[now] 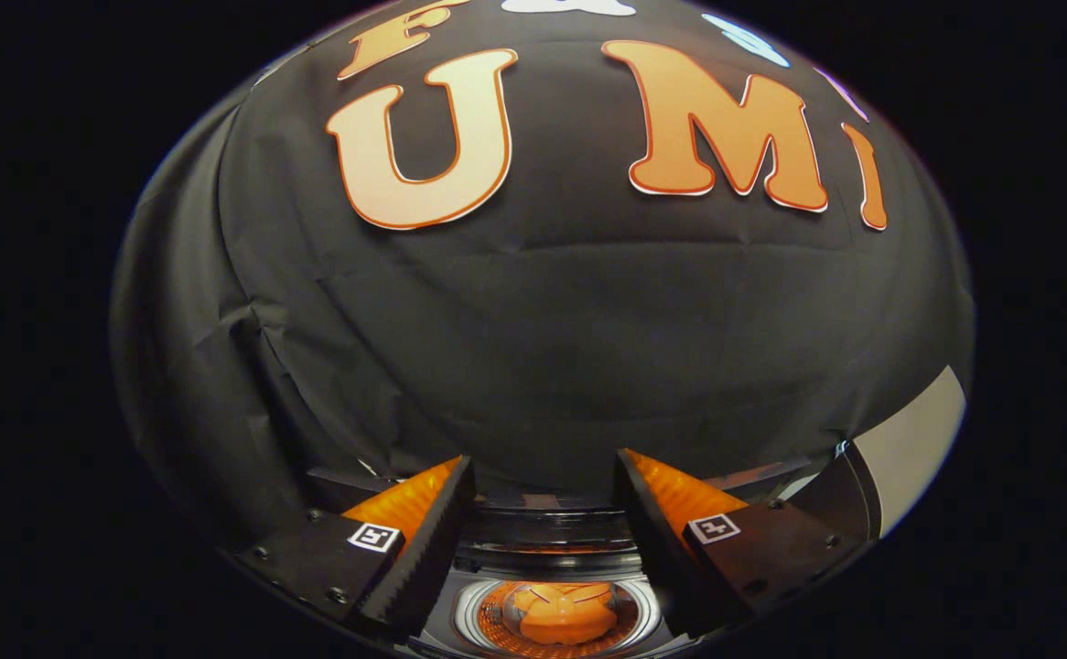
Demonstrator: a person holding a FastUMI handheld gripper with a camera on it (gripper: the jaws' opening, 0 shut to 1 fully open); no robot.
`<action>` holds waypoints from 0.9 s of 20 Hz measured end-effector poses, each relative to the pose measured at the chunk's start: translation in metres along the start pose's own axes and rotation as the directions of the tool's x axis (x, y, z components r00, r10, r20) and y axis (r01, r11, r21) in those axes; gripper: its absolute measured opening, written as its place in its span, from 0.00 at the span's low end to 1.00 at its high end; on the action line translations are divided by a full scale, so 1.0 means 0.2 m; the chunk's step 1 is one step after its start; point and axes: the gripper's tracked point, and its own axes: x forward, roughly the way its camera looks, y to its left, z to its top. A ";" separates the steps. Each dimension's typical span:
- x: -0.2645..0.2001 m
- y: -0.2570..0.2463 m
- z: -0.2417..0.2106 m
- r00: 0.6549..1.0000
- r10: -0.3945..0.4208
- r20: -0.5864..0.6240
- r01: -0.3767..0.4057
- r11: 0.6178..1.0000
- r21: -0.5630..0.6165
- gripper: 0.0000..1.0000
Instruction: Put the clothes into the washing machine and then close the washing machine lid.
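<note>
My gripper (pixel 543 460) is open, its two fingers spread wide with nothing between them. Below and between the fingers lies the top of the washing machine (pixel 547 540), seen from above. It has a round, silver-rimmed opening (pixel 559 615). Inside that ring sits an orange, rounded shape (pixel 559 613); I cannot tell whether it is clothing in the drum or a reflection on a clear lid. Whether the lid is up or down is unclear from here. The fingers hang above the machine and touch nothing.
The black cloth wall (pixel 543 320) of the booth rises just beyond the fingers. A light grey panel (pixel 913 439) stands to the right, beyond the right finger, with a dark edge beside it.
</note>
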 end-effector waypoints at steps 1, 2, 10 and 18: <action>0.02 0.01 -0.01 1.000 -0.001 0.001 0.001 1.000 0.002 0.99; 0.02 0.00 0.00 1.000 -0.007 0.003 0.007 1.000 0.000 0.99; -0.04 0.01 -0.04 1.000 -0.016 0.017 0.016 1.000 -0.013 0.99; -0.14 0.01 -0.10 0.999 -0.028 0.040 0.030 0.999 -0.036 0.99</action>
